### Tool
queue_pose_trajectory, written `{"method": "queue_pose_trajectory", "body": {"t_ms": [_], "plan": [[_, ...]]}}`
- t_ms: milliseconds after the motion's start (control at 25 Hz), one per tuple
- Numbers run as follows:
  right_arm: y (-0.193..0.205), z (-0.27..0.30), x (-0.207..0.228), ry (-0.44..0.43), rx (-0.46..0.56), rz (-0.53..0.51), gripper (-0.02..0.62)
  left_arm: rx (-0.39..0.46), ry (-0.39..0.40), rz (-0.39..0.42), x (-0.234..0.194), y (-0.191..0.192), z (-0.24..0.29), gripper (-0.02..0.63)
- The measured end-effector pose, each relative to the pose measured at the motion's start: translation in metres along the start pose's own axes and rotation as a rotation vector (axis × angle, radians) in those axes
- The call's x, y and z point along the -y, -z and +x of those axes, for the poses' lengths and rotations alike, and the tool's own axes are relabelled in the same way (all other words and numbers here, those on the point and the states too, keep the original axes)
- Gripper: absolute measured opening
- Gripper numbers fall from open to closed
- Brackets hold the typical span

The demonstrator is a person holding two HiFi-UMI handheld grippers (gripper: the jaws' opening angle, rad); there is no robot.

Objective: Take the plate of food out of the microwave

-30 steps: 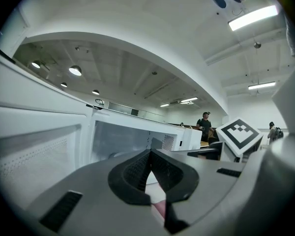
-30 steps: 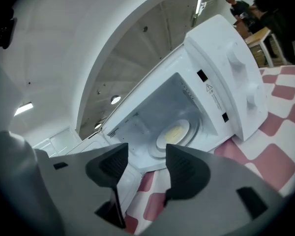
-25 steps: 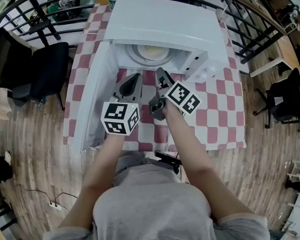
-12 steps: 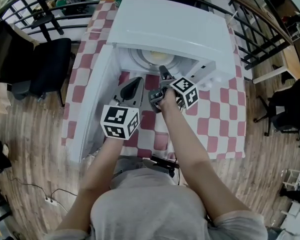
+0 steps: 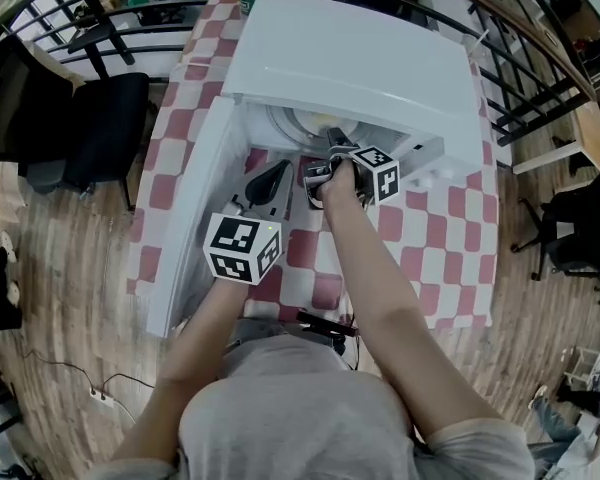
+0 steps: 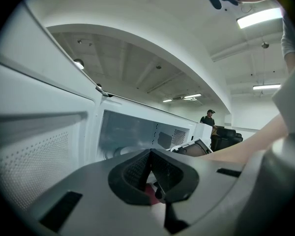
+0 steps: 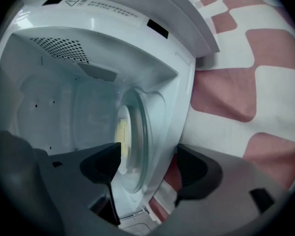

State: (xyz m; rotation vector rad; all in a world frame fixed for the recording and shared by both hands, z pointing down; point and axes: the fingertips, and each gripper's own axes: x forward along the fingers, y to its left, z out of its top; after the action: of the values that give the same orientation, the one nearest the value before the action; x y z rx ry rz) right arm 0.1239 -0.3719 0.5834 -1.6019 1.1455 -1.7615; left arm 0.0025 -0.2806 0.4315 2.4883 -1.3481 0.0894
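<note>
The white microwave (image 5: 360,58) stands on the checked table with its door (image 5: 195,218) swung open to the left. Inside, a plate (image 5: 315,123) of yellow food (image 7: 121,132) rests on the glass turntable (image 7: 140,146). My right gripper (image 5: 328,151) is at the mouth of the cavity and its jaws are opening, wide apart. In the right gripper view (image 7: 147,166) the plate's near rim shows between the jaws, and the pads do not press on it. My left gripper (image 5: 279,166) hovers in front of the open door, shut and empty, its tips (image 6: 150,173) together.
The red-and-white checked tablecloth (image 5: 430,238) covers the table in front of and right of the microwave. A black chair (image 5: 75,118) stands at the left and black railings (image 5: 520,78) run behind. A person (image 6: 207,118) stands far off in the left gripper view.
My right gripper has moved forward from over the tablecloth to the microwave's opening, and its jaws have spread apart. The left gripper has hardly shifted.
</note>
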Motion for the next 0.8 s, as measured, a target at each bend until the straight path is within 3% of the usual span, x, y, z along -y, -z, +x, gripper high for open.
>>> {"method": "queue_pose_trajectory", "body": {"t_ms": [240, 800], "plan": [[-0.0022, 0.0086, 0.0041, 0.091, 0.032, 0.047, 0.35, 0.001, 0.002, -0.009, -0.0055, -0.0048, -0.0022, 0.002], [-0.0009, 0.0095, 0.0091, 0.065, -0.018, 0.039, 0.347, -0.02, 0.018, -0.007, -0.0003, 0.0038, 0.001, 0.002]]}}
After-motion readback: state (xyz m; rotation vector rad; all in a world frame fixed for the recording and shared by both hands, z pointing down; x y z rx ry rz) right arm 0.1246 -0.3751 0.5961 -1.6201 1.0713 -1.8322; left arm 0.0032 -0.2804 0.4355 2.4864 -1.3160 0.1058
